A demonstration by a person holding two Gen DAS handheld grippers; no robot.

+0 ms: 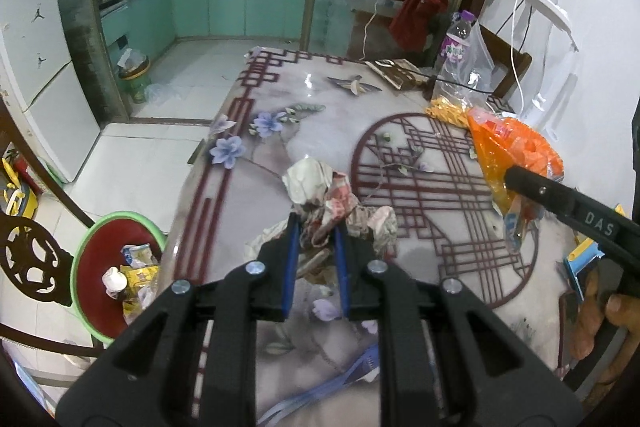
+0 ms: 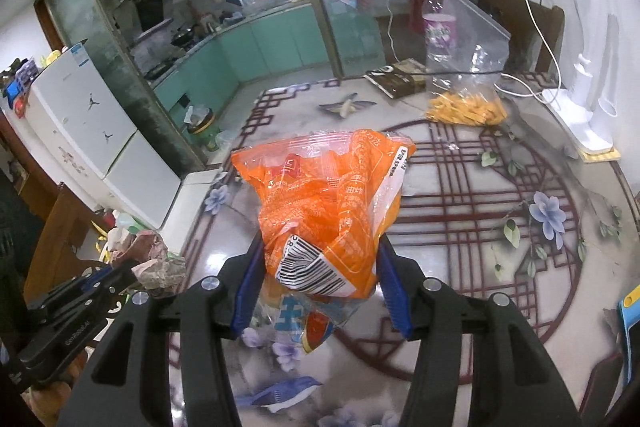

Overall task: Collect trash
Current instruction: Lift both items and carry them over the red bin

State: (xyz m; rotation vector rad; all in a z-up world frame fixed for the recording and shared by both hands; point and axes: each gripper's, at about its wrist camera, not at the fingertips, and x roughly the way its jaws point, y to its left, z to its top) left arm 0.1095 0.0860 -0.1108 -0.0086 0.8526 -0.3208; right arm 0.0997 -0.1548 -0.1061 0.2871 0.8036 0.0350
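**Both grippers hold trash above the table**

The left gripper (image 1: 316,227) is clenched on a crumpled wad (image 1: 320,187) of paper, lifted over the patterned table (image 1: 280,99). The right gripper (image 2: 320,267) grasps an orange bag (image 2: 324,195), also off the tabletop. Left of the table, on the floor, a green bin (image 1: 86,251) holds wrappers. Farther back lies a clear bag (image 2: 468,103) of yellow pieces.

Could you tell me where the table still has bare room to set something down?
Bare: the table middle, between the orange bag and yellow sticks, and the strip toward the bird motif. Crowded: the far right corner, with bottle and book.
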